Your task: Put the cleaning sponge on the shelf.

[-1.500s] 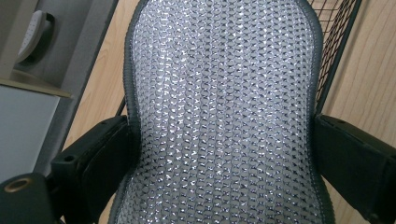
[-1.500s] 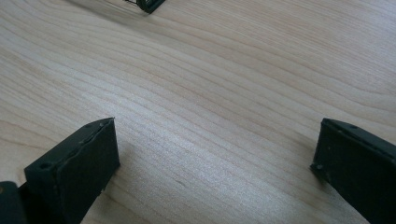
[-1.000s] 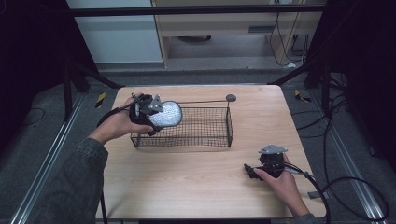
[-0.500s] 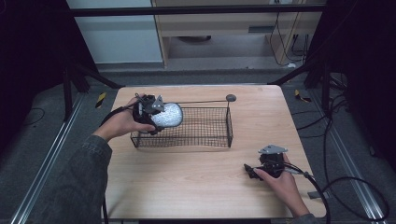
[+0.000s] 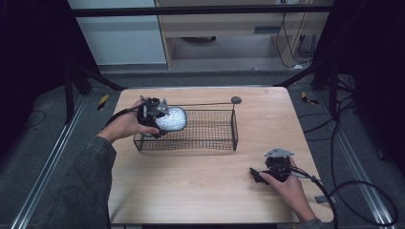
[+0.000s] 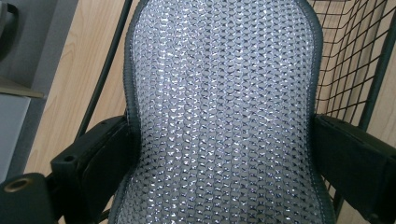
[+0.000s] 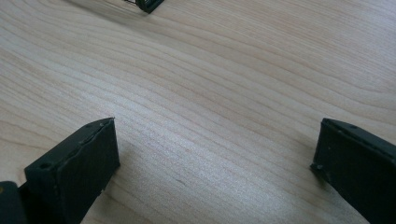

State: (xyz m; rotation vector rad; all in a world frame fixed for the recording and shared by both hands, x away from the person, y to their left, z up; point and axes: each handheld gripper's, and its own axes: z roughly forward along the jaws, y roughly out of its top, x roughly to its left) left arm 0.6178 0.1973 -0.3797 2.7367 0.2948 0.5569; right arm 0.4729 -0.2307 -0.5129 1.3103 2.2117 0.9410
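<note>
A silver sparkly mesh pouch (image 5: pixel 171 119) with a dark edge is held over the left end of a black wire basket (image 5: pixel 210 138). My left gripper (image 5: pixel 155 117) is shut on it, the two black jaws pressing its sides. In the left gripper view the pouch (image 6: pixel 219 112) spreads between the jaws, with the basket wire (image 6: pixel 359 60) at the right. My right gripper (image 5: pixel 260 175) rests low on the wooden table (image 5: pixel 200 186) near the front right, open, with bare wood between its jaws (image 7: pixel 210 154).
A small grey round disc (image 5: pixel 236 99) sits on the table behind the basket's right corner. A black cable (image 5: pixel 353 200) trails off the table's right edge. A corner of the basket (image 7: pixel 149 4) shows at the top of the right gripper view.
The left gripper and the pouch have shifted slightly toward the basket. The right gripper has stayed where it was.
</note>
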